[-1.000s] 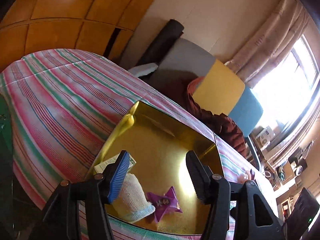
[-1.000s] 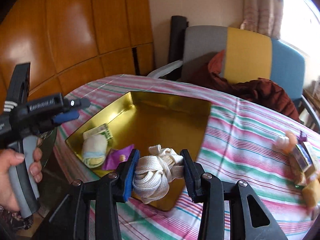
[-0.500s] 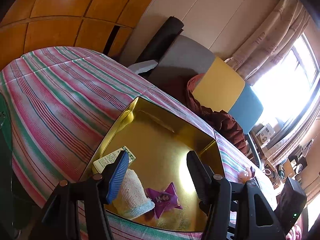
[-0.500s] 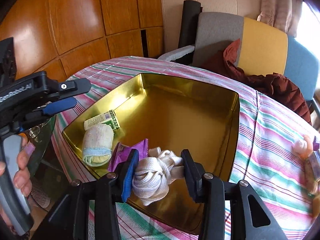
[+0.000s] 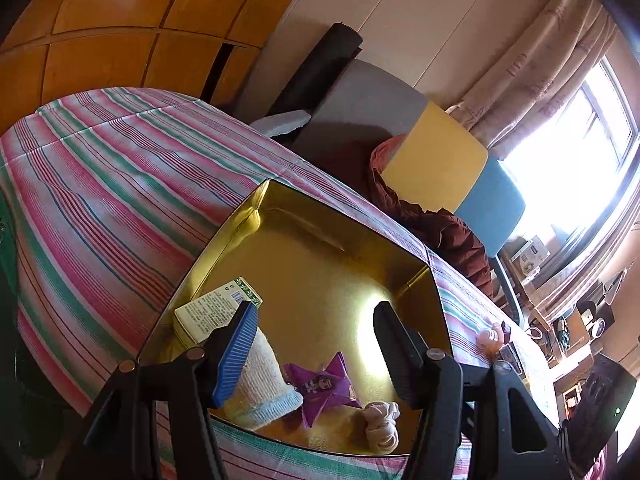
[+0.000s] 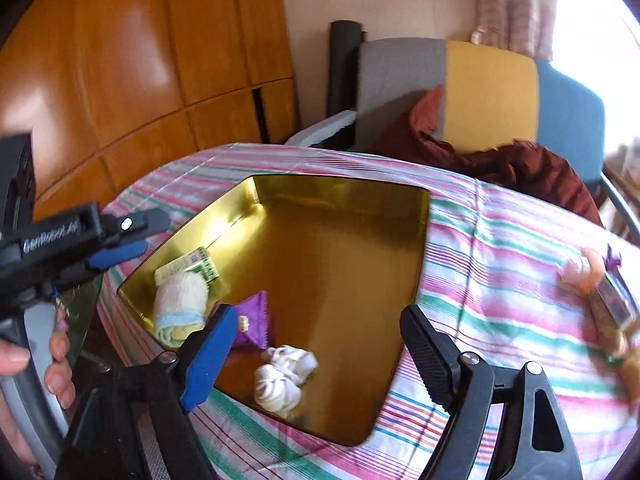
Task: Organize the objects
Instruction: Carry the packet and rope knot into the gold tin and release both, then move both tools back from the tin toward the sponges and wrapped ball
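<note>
A gold tin tray [image 6: 344, 192] [image 5: 312, 208] lies on the striped tablecloth. Inside it are a green-and-white carton [image 6: 188, 266] [image 5: 216, 312], a rolled cream sock [image 6: 178, 304] [image 5: 260, 384], a purple packet [image 6: 254, 320] [image 5: 324, 386] and a white knotted rope bundle [image 6: 284, 380] [image 5: 382, 426]. My right gripper [image 6: 316, 356] hangs above the tray's near corner, its jaws opening wide; the rope bundle lies loose on the tray floor below them. My left gripper [image 5: 316, 344] is open over the tray's left side with nothing between its fingers; a hand holds it [image 6: 120, 240] at the right wrist view's left.
A doll [image 6: 588, 268] and small boxes [image 6: 618, 300] lie on the tablecloth [image 6: 500, 280] at the right. Behind the table stands a grey, yellow and blue chair [image 6: 480, 92] with a dark red garment [image 6: 500, 164] over it. Wooden panels [image 6: 140, 60] line the left wall.
The right gripper has opened and let go of the white rope bundle, which now lies in the tray's near corner. The left gripper has stayed open and nearly still.
</note>
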Available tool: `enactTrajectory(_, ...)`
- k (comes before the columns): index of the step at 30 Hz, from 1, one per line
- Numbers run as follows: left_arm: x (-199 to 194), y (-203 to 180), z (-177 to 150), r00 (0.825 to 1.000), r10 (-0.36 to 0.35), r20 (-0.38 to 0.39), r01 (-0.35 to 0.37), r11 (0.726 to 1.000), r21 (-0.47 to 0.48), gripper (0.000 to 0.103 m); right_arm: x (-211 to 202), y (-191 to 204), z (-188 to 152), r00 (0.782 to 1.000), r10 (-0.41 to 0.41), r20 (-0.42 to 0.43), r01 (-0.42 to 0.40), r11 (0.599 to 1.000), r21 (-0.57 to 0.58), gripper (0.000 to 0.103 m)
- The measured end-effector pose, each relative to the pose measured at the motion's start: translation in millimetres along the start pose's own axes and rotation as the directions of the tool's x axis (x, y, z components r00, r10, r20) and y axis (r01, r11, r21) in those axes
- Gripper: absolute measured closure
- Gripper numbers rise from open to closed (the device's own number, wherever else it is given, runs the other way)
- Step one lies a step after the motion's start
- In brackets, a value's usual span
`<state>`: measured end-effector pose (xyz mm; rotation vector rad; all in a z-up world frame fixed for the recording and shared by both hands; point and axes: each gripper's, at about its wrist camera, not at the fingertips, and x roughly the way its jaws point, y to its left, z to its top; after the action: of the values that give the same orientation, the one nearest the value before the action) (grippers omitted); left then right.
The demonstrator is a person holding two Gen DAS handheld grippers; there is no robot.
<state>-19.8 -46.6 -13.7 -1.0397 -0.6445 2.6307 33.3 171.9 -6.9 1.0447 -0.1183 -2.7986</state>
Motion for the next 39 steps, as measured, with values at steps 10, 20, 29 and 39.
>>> enactTrajectory(10,0.7,-20.6,-11.0,0.994,-0.102,-0.036,0.104,0.992,0.065,0.042,-9.1,-45.5,-6.9,0.998,-0.059,-0.016,0.061,0.982,0.176,0.017)
enactTrajectory(20,0.0,-58.2,-30.8,0.984,-0.154,-0.087,0.168,0.969,0.182,0.042,-16.6,-77.1,-18.3,0.993,-0.117,-0.025,0.119,0.96,0.255,0.016)
enactTrajectory(29,-5.6,-99.9,-56.2,0.962,-0.222,-0.16,0.263,0.913,0.312,0.042,-26.5,-111.7,-37.9,0.981,-0.186,-0.045,0.191,0.929,0.317,0.016)
enactTrajectory(39,-3.9,-134.4,-86.2,0.935,-0.25,-0.251,0.333,0.862,0.382,0.042,-53.7,-193.8,-82.1,0.923,-0.366,-0.116,0.375,0.796,0.475,0.016)
